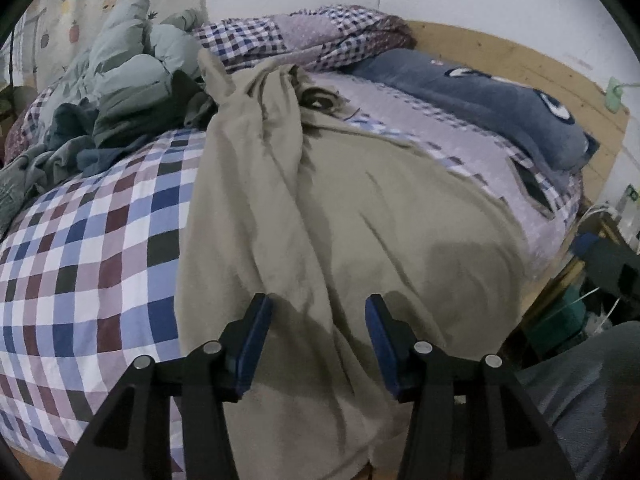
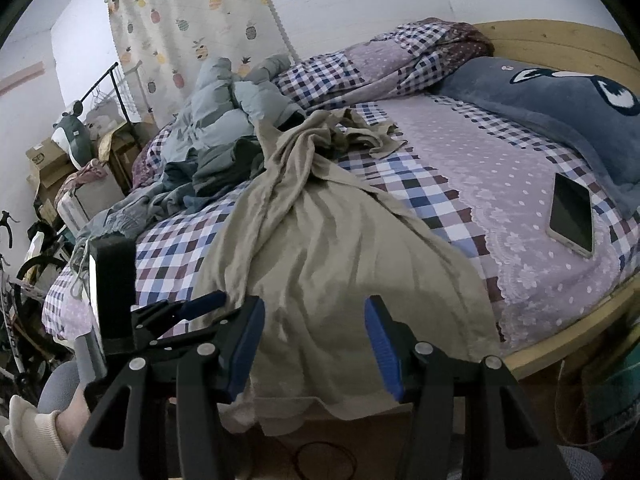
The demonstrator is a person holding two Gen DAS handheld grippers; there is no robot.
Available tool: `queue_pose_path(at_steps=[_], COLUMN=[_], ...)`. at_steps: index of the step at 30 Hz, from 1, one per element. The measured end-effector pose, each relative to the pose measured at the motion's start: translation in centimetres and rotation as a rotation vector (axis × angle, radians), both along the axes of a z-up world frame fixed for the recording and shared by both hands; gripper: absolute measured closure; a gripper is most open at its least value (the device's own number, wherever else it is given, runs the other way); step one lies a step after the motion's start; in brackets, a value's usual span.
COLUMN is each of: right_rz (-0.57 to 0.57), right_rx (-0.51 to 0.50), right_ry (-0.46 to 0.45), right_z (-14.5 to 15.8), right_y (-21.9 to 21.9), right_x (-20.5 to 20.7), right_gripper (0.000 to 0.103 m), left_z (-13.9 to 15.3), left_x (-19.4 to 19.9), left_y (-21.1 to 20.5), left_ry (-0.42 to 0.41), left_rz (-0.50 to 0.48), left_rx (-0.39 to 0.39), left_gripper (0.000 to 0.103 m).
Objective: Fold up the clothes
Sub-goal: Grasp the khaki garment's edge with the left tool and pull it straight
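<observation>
tan cloth [image 1: 340, 220] lies rumpled mid-frame over the checked bed [image 1: 80, 240], hem hanging low, so I can reach it | left gripper [image 1: 319, 340] wide, holding nothing | right gripper [image 2: 314, 340] wide, holding nothing | phone [image 2: 571, 213] at right, well clear

A garment [image 2: 320, 248] lies on the bed [image 2: 560, 312], draped over its near edge. At ten o'clock from it sits a heap of clothes [image 2: 224, 120]; at two o'clock a pillow [image 2: 560, 104] lies before the headboard [image 2: 560, 44]. At three o'clock a phone [image 2: 571, 214] rests on the sheet.
</observation>
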State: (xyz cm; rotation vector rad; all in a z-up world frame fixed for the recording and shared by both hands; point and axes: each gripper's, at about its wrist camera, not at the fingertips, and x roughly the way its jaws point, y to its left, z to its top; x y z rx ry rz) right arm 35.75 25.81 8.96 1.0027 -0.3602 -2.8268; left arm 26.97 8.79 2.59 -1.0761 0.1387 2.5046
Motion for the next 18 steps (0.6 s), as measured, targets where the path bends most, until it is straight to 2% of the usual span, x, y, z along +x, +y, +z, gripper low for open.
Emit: queue_pose_path(at_steps=[2,4,7,9,10,13,18], right_rz=[-0.007,-0.011,-0.011,-0.007,-0.005,0.001,0.016], right_rx=[-0.008,-0.015,-0.022,-0.022,-0.023,-0.025,-0.022], right_ry=[0.001,0.001,0.004,0.005,0.006,0.007,0.0], right_z=[0.0,0.0,0.1,0.1,0.1,0.2,0.1], right_y=[0.3,0.6,0.7,0.6,0.6,0.4,-0.4], right_x=[0.0,0.1,0.2,0.1,0.1,0.0,-0.5], right_gripper=[0.047,0.047,0.047,0.047,0.047,0.047,0.047], left_z=[-0.1,0.0,0.3,0.7,1.0,1.7,1.4], left_x=[0.0,-0.2,-0.9,-1.3,-1.3,-1.5,-2.3], left_y=[0.1,-0.3,-2.3,-3.6,-4.3,-6.5,-9.5], left_ry=[0.005,0.005,-0.046,-0.071,-0.062,-0.048,-0.108], left_rz=[0.006,0.032,0.068,0.091,0.111,0.169,0.23], left_rx=[-0.022,-0.031,0.075,0.147,0.164,0.225,0.338], left_gripper=[0.058,0.083,0.096,0.098,0.101,0.102,0.102])
